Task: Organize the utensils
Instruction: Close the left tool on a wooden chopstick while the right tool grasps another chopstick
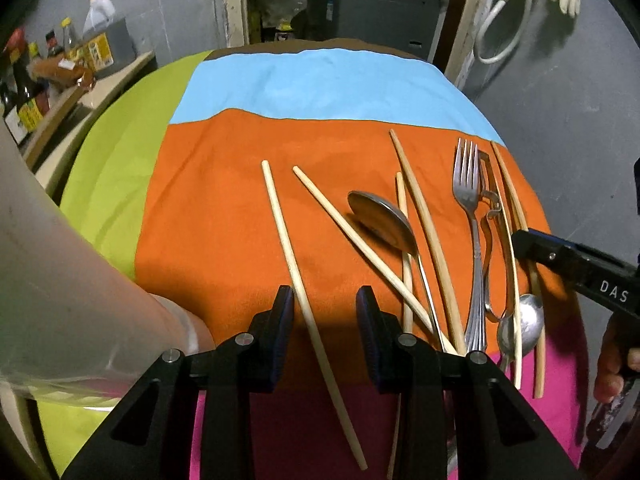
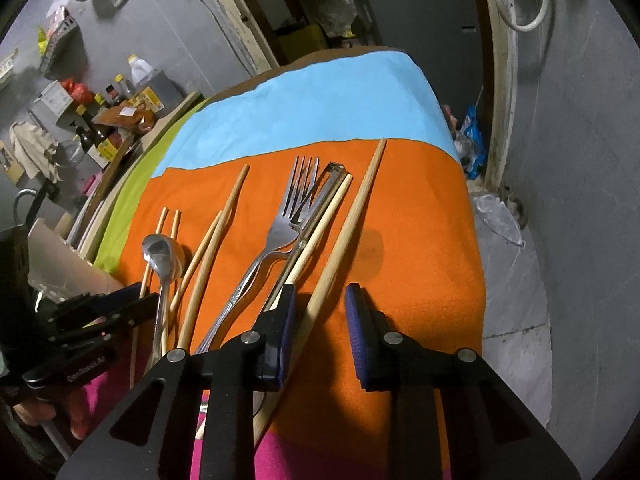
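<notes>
cloth-covered table (image 1: 248, 208) | fork (image 1: 468, 196), 2 spoons, peeler, chopsticks lie scattered toward its right edge | leftmost chopstick (image 1: 288, 256): light, stiff, slippery, take mid-shaft | left gripper (image 1: 325, 320) wide open, empty, straddling it | right gripper (image 2: 320, 316) wide open, empty, over rightmost chopstick (image 2: 352, 216)

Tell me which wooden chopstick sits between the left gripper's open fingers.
The leftmost pale wooden chopstick, lying alone on the orange cloth. It runs between the left gripper fingers; the other chopsticks lie right of it among the spoons and fork.
</notes>
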The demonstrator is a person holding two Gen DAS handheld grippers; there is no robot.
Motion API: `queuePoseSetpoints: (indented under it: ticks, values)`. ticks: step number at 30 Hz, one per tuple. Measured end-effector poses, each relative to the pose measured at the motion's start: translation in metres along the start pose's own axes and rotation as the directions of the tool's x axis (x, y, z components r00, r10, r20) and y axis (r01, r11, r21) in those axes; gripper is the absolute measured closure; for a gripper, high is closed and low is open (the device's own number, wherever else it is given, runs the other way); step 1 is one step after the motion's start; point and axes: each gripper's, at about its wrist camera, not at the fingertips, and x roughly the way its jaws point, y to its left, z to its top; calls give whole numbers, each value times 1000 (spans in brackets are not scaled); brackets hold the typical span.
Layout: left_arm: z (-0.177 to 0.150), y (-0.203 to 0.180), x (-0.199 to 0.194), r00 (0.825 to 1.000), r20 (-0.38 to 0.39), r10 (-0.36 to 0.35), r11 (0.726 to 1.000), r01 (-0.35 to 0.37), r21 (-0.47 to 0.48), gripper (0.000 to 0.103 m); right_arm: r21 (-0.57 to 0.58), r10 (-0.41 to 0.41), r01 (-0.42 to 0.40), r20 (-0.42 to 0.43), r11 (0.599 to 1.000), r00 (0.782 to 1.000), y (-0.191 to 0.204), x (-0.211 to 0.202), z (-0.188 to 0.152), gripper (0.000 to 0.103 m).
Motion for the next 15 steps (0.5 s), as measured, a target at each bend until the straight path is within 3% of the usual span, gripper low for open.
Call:
queuePoseSetpoints:
  ticks: [3, 7, 10, 15]
  values:
    - [0, 2, -2, 1000, 3, -3, 1000, 4, -20, 82, 21, 8, -7, -19, 1000, 1000, -3, 0, 2, 80]
    - [-1, 2, -6, 1000, 11, -13, 1000, 13, -18, 98, 10, -14, 15, -34, 1000, 999, 2, 1, 4, 81]
    - [-3, -1, -7, 999, 11, -34, 999, 35, -19, 100, 0, -34, 34, -43, 999, 999, 4, 1, 3, 88]
    - [-10, -1, -13, 997, 12, -75, 997, 75, -23, 101, 68, 17, -13, -51, 998, 999, -2, -4, -1, 94]
